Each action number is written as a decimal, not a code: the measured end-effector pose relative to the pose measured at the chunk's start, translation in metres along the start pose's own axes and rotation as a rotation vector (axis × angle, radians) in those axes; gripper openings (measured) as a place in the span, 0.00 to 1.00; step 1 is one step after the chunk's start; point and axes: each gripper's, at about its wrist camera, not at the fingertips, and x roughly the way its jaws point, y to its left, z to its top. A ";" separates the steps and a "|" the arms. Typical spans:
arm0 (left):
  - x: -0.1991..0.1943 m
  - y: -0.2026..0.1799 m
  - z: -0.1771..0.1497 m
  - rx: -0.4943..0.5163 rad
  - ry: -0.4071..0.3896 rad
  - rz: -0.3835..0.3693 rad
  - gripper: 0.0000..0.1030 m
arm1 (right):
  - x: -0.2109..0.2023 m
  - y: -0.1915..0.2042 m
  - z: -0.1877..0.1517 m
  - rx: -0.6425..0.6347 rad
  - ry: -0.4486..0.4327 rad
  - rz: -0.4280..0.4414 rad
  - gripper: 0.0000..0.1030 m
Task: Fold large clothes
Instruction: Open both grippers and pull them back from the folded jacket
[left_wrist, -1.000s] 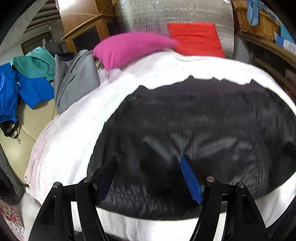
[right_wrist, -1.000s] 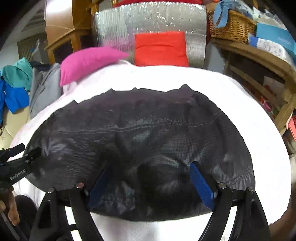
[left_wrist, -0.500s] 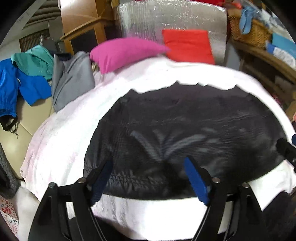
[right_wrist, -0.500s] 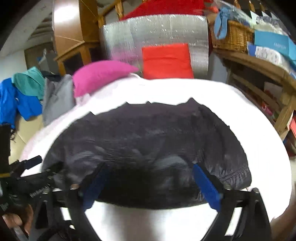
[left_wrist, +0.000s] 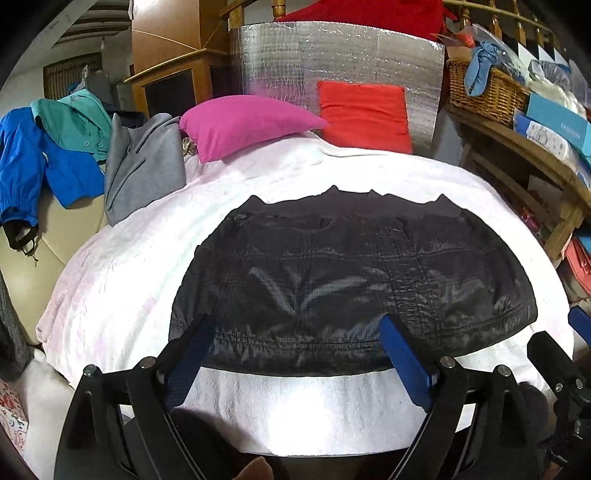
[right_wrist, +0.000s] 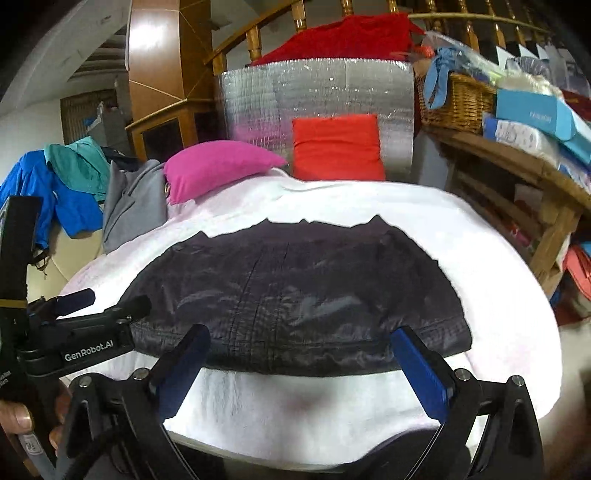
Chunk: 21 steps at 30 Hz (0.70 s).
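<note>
A black quilted garment (left_wrist: 351, 266) (right_wrist: 295, 280) lies folded flat on a white cover (left_wrist: 129, 266) (right_wrist: 498, 277). My left gripper (left_wrist: 294, 320) hovers above the garment's near hem. Its jaws are opening and nothing sits between the blue pads. My right gripper (right_wrist: 300, 332) hangs over the same hem further right, open and empty. In the right wrist view the left gripper (right_wrist: 92, 306) shows at the left edge, held by a hand (right_wrist: 18, 417). The left wrist view shows the right gripper's fingers (left_wrist: 554, 350) at the right edge.
A pink pillow (left_wrist: 243, 122) and a red cushion (left_wrist: 364, 110) lean at the back against a silver foil panel (left_wrist: 332, 59). A grey garment (left_wrist: 144, 162), a blue jacket (left_wrist: 33, 162) and a teal shirt (left_wrist: 74, 122) lie at the left. A wooden shelf (left_wrist: 517, 147) with a wicker basket (left_wrist: 484, 88) stands at the right.
Both grippers have drawn back and up from the black garment, and their jaws have spread wider. The garment stays flat on the cover.
</note>
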 end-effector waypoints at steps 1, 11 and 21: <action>0.000 0.001 0.000 -0.005 0.001 -0.002 0.89 | 0.000 0.000 0.000 0.000 -0.002 0.001 0.98; -0.001 0.003 0.002 -0.021 0.012 -0.029 0.89 | 0.005 -0.003 0.001 -0.016 0.018 -0.003 0.98; -0.002 -0.007 0.003 0.011 0.003 -0.042 0.89 | 0.012 -0.007 0.005 -0.021 0.029 0.003 0.98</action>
